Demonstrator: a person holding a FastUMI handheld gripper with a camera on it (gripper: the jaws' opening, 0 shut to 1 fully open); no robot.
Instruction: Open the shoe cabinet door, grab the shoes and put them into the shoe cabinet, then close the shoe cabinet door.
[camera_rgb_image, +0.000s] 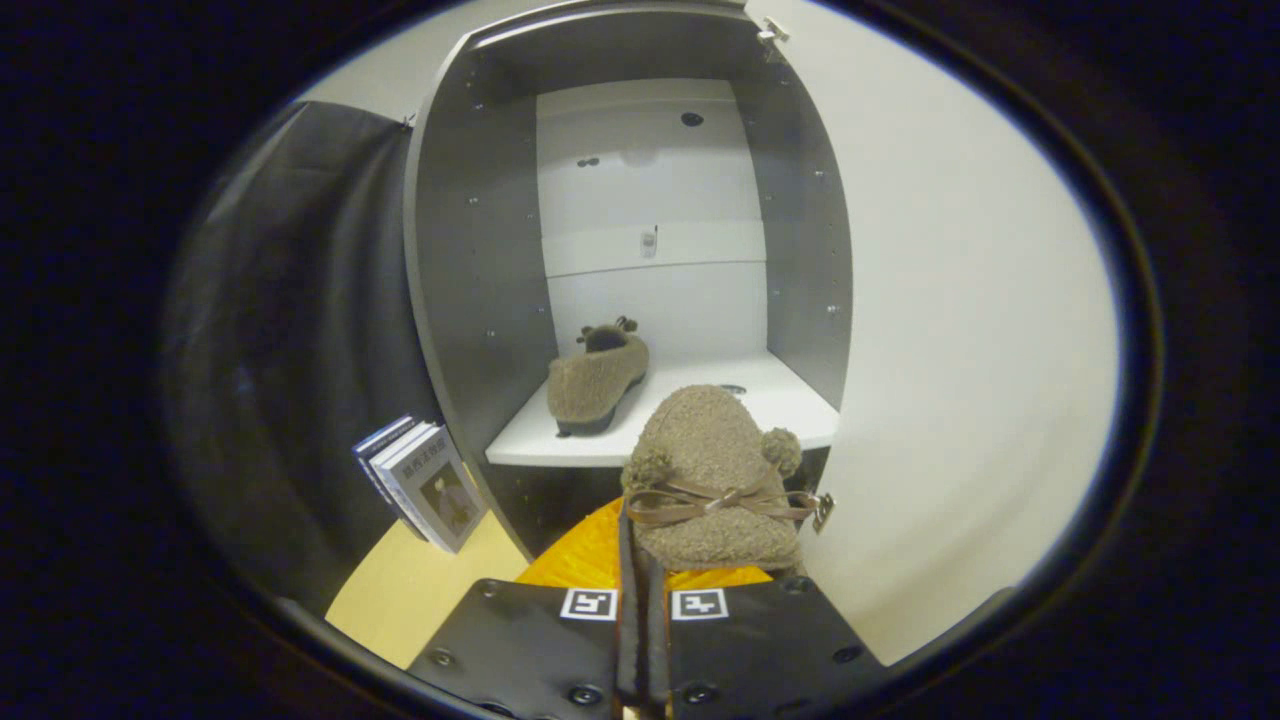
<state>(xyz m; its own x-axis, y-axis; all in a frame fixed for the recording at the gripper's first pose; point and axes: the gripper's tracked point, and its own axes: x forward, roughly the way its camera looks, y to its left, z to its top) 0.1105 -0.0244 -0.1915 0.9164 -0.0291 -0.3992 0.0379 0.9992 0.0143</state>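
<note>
A: Where the two fingers meet at the bottom centre of the frame, the gripper (642, 600) is pressed together on the rim of a fuzzy brown shoe (715, 480). Clamped, with the shoe held toe-forward just ahead of the fingers.

B: Shoe details?

A: Two pom-poms, brown ribbon bow across the top. An orange surface (590, 555) shows beneath it.

B: Lower left of the frame?

A: Books (420, 480) leaning upright beside the cabinet, on a pale yellow floor (410, 600).

B: Beyond the held shoe?

A: Shoe cabinet (470, 270), centre of frame, stands open. Its white door (960, 330) is swung out at right. A second matching shoe (597, 378) sits on the white shelf (690, 420), left part, toe toward us.
</note>
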